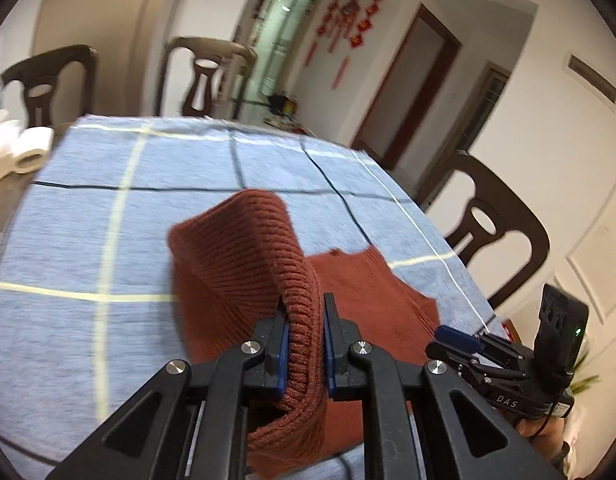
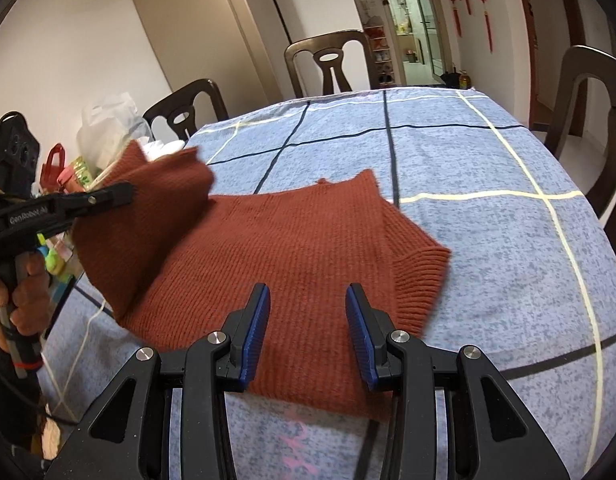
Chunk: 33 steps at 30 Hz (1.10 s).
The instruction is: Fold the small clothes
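1. Two claws in view over one rust-red knitted sweater (image 2: 299, 248), which lies on the desk (image 2: 488, 160) under a blue checked cloth (image 1: 107, 208).
2. Left claw (image 1: 303, 344): jaws closed on a ribbed edge of the sweater; that part is lifted off the cloth and curls over in an arch (the right wrist view shows it raised at the sweater's left side).
3. Right claw (image 2: 308, 332): jaws spread apart, gripping nothing, positioned over the near hem of the sweater. Contact with the knit cannot be told.
4. Rest of the sweater lies flat; its right sleeve (image 2: 420, 276) with ribbed cuff is spread out on the cloth.
5. Surroundings: dark wooden chairs (image 2: 328, 64) stand around the desk; white paper rolls (image 1: 27, 148) sit at its far left edge.
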Each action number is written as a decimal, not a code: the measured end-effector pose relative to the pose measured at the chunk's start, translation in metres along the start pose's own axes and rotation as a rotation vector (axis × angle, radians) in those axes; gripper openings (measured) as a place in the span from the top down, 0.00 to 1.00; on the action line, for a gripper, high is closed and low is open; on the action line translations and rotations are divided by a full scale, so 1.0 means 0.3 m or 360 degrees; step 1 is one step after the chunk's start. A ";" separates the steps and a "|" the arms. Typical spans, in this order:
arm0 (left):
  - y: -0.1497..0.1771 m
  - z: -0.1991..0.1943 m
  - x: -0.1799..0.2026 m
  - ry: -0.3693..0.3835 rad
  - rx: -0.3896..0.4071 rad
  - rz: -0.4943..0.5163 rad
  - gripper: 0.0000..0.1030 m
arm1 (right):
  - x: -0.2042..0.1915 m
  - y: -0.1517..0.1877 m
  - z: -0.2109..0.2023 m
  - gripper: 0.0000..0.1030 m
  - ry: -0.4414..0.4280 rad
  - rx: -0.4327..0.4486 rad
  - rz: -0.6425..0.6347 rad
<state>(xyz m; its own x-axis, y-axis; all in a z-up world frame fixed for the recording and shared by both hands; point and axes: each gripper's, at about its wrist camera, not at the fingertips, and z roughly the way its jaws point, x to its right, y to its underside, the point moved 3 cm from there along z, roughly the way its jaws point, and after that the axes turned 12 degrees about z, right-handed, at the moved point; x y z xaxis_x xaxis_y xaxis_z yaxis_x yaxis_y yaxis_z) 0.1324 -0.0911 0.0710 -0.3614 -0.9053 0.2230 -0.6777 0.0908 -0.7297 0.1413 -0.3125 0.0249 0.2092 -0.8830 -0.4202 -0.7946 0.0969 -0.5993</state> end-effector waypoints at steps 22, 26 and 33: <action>0.074 -0.025 -0.035 -0.0117 -0.0030 0.0069 0.69 | -0.024 -0.045 0.021 0.54 -0.0276 -0.0052 0.0164; 0.121 0.003 -0.097 -0.0180 -0.0104 0.0008 0.69 | -0.071 -0.068 0.071 0.54 -0.0444 -0.0136 0.0258; 0.146 0.027 -0.086 -0.0219 -0.0130 0.0053 0.67 | -0.114 -0.077 0.185 0.54 -0.0489 -0.0303 0.0335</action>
<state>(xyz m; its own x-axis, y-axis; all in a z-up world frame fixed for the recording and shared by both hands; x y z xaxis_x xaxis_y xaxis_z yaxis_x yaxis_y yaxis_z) 0.1172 -0.0671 0.0279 -0.2974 -0.9490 0.1049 -0.7185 0.1501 -0.6791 0.1841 -0.2592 0.0154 0.1684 -0.6721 -0.7211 -0.9233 0.1486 -0.3541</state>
